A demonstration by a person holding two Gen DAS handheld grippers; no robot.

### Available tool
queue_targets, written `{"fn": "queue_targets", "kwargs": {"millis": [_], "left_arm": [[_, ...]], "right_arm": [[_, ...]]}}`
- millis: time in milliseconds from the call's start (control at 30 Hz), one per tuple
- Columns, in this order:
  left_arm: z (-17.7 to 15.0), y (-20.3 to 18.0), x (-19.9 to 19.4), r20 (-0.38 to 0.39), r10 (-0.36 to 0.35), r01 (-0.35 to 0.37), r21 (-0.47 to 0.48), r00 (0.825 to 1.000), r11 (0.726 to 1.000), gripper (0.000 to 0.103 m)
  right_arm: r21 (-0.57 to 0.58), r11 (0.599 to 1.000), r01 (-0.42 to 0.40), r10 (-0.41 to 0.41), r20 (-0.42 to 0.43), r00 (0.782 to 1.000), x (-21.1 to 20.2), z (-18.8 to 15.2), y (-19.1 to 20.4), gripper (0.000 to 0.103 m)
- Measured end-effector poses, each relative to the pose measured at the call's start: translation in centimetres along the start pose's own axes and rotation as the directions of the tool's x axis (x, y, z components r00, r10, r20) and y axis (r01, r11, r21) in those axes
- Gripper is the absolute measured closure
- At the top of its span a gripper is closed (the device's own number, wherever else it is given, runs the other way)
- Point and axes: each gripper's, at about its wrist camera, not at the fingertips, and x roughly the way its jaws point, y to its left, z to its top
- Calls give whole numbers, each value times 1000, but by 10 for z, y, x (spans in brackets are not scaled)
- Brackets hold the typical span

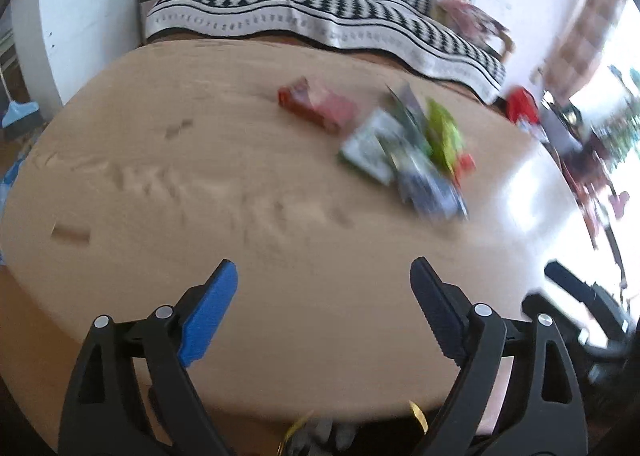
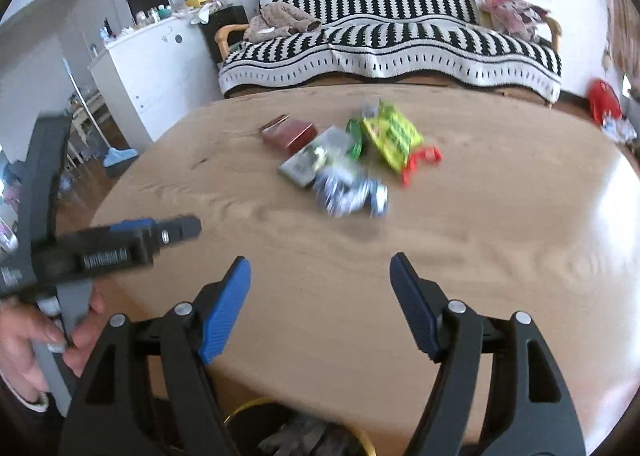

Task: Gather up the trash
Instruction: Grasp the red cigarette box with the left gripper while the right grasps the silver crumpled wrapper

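Left of the trash pile, over the near edge of the wooden table (image 2: 480,256): left gripper (image 1: 324,284), fingers spread wide, gripping nothing; seen from the side in the right wrist view (image 2: 176,230), held by a hand (image 2: 36,336). Right of that, right gripper (image 2: 320,276), also gaping wide, nothing between its blue pads (image 2: 224,308), hanging above the table's near rim. Beyond both grippers, well apart from them, the trash pile mid-table toward the far side: dark red box (image 2: 290,134) at the pile's left end, flat grey-green packet (image 2: 310,160) just right of it, crumpled blue-and-white wrapper (image 2: 350,192) on the pile's near side, yellow-green wrapper (image 2: 394,134) to the right, small red scrap (image 2: 422,160) at the pile's right end. Pieces bunched close, some overlapping; blurred, exact contact unclear. Behind the pile, past the table's far edge, sofa under a black-and-white blanket (image 2: 384,52). Below the table's near edge, a dark container with a yellow rim (image 2: 256,404), partly hidden by the gripper.
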Motion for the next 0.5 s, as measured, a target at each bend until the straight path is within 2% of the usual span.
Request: {"fn": "queue_targets", "kwargs": {"millis": [133, 233, 400, 500], "left_arm": [[56, 2, 44, -16, 2, -4, -108, 1000, 994, 16], [90, -7, 76, -28, 17, -21, -160, 999, 987, 16], [128, -18, 123, -61, 106, -117, -209, 992, 971, 15], [139, -18, 142, -81, 120, -136, -231, 989, 964, 15]], "right_arm": [[-31, 998, 53, -53, -12, 999, 46, 29, -9, 33], [-11, 998, 55, -56, -31, 998, 67, 35, -16, 33], [-46, 997, 67, -70, -59, 996, 91, 36, -13, 33], [-99, 991, 85, -92, -61, 994, 99, 35, -7, 33]]}}
